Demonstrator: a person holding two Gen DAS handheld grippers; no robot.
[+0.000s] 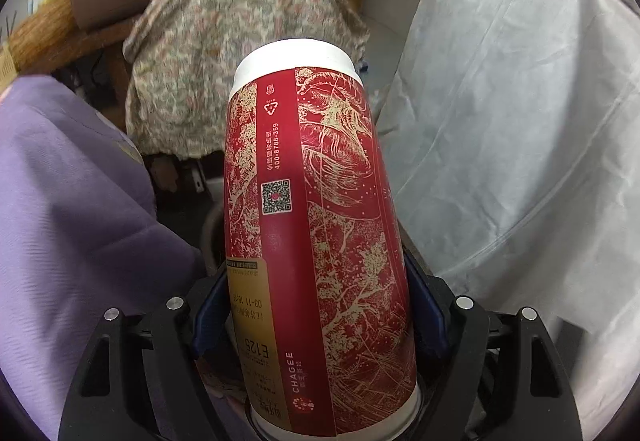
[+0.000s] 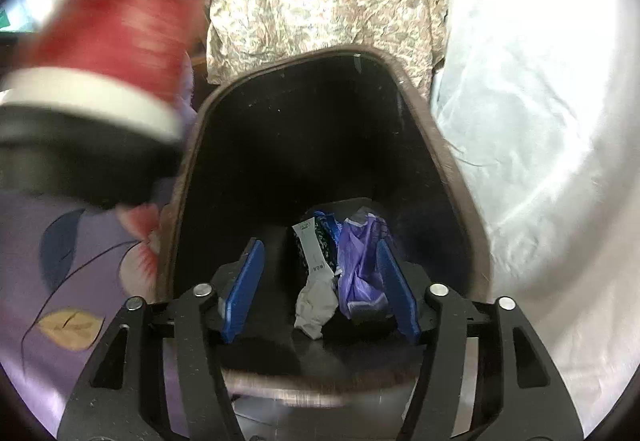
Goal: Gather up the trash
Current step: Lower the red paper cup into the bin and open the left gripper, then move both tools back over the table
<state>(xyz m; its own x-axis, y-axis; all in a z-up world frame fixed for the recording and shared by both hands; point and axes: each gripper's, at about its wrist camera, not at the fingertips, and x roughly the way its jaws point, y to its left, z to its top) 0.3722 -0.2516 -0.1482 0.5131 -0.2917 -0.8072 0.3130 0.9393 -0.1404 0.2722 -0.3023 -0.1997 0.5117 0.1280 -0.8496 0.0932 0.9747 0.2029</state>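
Left gripper (image 1: pixel 320 321) clamps red paper cup (image 1: pixel 312 225) mid-frame, right gripper (image 2: pixel 320 289) at lower centre has jaws spread and empty over dark bin (image 2: pixel 460 181) holding wrappers (image 2: pixel 352 261), blurred cup upper left.

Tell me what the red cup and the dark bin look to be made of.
Red cup: likely coated paper with a printed matte sleeve, going by the vertical seam, stuck-on label and white rim band.
Bin: probably hard plastic, dark and smooth, with a thin moulded rim and faint scuff specks inside.
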